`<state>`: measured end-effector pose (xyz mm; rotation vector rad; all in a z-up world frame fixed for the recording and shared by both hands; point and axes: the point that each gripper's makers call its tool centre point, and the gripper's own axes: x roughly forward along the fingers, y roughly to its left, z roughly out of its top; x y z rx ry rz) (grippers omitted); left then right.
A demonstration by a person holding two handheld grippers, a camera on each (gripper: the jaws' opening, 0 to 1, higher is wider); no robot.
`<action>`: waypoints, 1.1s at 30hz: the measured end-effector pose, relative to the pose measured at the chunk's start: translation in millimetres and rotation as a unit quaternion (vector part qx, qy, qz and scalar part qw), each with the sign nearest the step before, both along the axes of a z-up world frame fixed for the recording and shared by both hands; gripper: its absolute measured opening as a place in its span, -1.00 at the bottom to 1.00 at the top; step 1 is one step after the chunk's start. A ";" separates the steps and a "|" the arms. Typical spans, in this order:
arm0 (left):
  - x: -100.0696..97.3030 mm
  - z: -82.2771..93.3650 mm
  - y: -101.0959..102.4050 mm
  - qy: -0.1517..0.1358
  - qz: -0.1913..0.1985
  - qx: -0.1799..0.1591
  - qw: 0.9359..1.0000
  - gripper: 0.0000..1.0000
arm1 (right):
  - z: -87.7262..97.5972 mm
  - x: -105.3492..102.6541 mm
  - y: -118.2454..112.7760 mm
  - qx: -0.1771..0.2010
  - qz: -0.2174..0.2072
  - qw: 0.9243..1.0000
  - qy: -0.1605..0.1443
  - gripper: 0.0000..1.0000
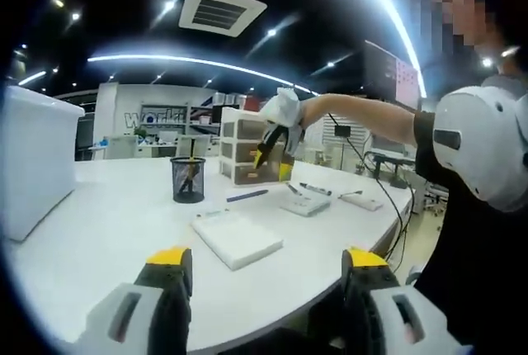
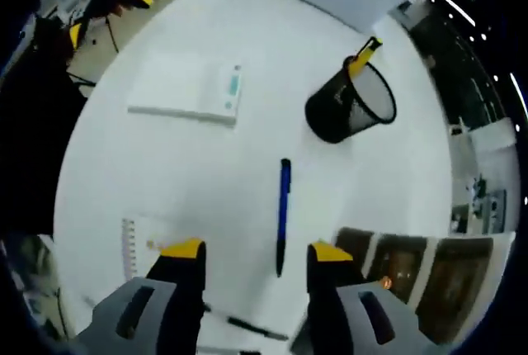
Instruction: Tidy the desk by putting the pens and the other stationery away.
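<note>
While both grippers, left (image 1: 262, 276) and right (image 2: 247, 257), are spread and empty, the pen (image 2: 282, 215) lies mid-desk (image 2: 190, 165); cup (image 2: 351, 106) holds one; most remains.

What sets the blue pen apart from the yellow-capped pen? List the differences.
The blue pen lies flat on the white desk; the yellow-capped pen stands tilted inside the black mesh pen cup. The blue pen shows its full length; the yellow-capped one shows just its top above the rim. The blue pen lies just ahead of the open right gripper; the other sits farther off. Both are slim writing tools.
</note>
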<state>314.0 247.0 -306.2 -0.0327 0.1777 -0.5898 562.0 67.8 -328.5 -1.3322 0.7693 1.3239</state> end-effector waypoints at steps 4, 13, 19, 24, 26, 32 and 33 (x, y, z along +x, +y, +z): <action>-2.4 0.8 1.6 -0.001 0.002 -0.002 1.000 0.46 | -5.5 14.0 3.2 -0.009 -0.002 1.000 -0.001 -0.20; -6.9 -2.3 5.5 0.002 0.005 -0.001 1.000 0.46 | -22.8 25.9 2.0 -0.035 0.001 0.999 0.011 -0.33; -7.2 -4.4 5.6 0.004 0.005 -0.001 1.000 0.46 | -31.5 23.3 8.9 -0.044 0.008 0.999 0.021 -0.41; -7.1 -6.7 4.8 0.006 0.004 0.002 1.000 0.45 | -37.7 23.6 18.7 -0.046 0.013 0.998 0.029 -0.50; -7.2 -7.1 4.9 0.007 0.004 0.003 1.000 0.45 | -39.8 26.5 20.3 -0.048 0.012 0.998 0.030 -0.54; -7.2 -8.7 5.7 0.009 0.004 0.002 1.000 0.45 | -46.5 33.5 21.1 -0.047 -0.002 0.998 0.042 -0.58; -7.1 -9.0 6.0 0.009 0.004 0.002 1.000 0.45 | -48.6 35.2 19.6 -0.049 -0.006 0.998 0.045 -0.59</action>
